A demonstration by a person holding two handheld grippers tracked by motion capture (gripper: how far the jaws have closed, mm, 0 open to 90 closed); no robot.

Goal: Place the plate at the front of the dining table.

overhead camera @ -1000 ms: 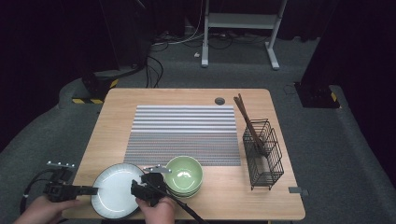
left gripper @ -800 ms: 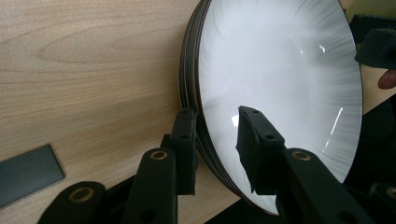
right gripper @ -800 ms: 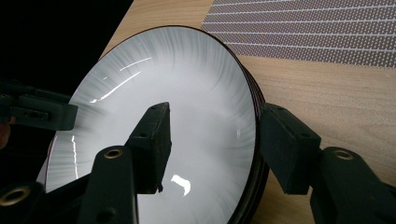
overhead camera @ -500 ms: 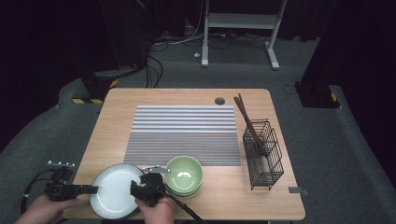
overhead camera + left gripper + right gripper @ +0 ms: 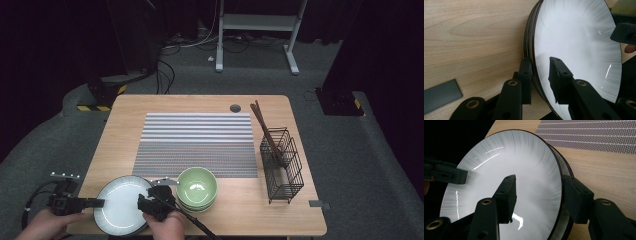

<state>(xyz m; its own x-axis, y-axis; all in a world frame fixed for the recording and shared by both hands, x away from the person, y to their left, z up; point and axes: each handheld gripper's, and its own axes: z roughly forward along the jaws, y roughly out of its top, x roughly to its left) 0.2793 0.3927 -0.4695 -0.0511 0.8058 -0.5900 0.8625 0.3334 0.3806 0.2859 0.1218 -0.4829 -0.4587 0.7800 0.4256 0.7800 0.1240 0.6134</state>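
We work on a wooden table [image 5: 150, 107] with a striped mat [image 5: 197, 142] across its middle. At the near left edge lies the stack of white plates [image 5: 120, 210], just beside the green bowls [image 5: 197, 187]; a wire rack [image 5: 282, 162] with chopsticks [image 5: 262, 125] stands well apart on the right.

Our left gripper [image 5: 92, 203] straddles the left rim of the stack: one jaw over the plate's face, the other outside the rim, a gap showing at the inner pad [image 5: 557, 75]. Its jaws have just been closing, with the rim between them, but we see no firm pinch yet. Our right gripper [image 5: 145, 204] straddles the opposite rim, jaws wide and not pressing.

To do this well, we judge that both grippers should catch only the top plate's rim, not the plates under it. We would seat the lower jaws between the plates, close evenly on both sides, then lift level so the glazed plate cannot slip or drag its neighbour.
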